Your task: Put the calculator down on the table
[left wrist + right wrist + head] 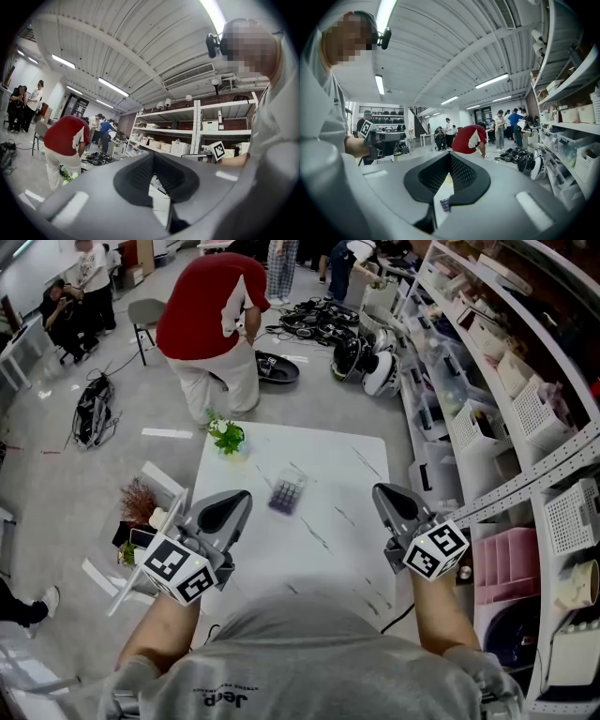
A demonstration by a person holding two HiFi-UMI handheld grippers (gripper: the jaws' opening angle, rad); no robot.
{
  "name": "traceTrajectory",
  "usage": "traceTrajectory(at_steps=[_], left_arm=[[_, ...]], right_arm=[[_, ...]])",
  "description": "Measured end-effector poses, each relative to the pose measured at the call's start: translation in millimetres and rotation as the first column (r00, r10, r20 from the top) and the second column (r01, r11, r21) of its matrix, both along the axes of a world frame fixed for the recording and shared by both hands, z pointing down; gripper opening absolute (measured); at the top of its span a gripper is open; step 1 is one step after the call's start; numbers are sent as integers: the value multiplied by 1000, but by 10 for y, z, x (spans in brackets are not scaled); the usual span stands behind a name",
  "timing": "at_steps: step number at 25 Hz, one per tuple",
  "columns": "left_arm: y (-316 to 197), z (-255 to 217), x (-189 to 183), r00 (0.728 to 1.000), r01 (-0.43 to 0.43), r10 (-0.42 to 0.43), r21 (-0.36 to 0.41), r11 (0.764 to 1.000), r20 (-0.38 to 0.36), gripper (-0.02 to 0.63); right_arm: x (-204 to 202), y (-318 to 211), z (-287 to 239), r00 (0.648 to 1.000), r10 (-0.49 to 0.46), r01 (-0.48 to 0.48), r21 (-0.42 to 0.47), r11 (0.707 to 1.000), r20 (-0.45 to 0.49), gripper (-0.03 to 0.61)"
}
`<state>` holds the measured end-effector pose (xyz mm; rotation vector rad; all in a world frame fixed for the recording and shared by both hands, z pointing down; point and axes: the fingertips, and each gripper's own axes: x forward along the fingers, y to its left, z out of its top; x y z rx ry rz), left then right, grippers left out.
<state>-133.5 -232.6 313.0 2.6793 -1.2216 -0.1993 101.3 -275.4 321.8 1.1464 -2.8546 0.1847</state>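
Fingers pressed together with nothing between them on both the left gripper (242, 500) and the right gripper (382, 493); between the two, touching neither, the calculator (288, 493) lies flat (purplish) on the white surface (347, 549); a small plant (227, 437) stands at its far edge.

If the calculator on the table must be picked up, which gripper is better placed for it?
Left, probably. In the head view the left gripper sits nearer the calculator than the right gripper does. Both are shut and empty, so either must open first.
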Motion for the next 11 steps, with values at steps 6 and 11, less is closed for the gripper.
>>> traceTrajectory(at_steps=[6,11], left_arm=[[-24,35,-21,1000,0,0,-3,1000,-2,61],[-33,81,-30,1000,-2,2,-4,1000,-4,61]], right_arm=[[-31,-17,30,1000,0,0,-4,1000,-9,2],[-76,-21,69,1000,-9,9,-3,1000,-14,2]])
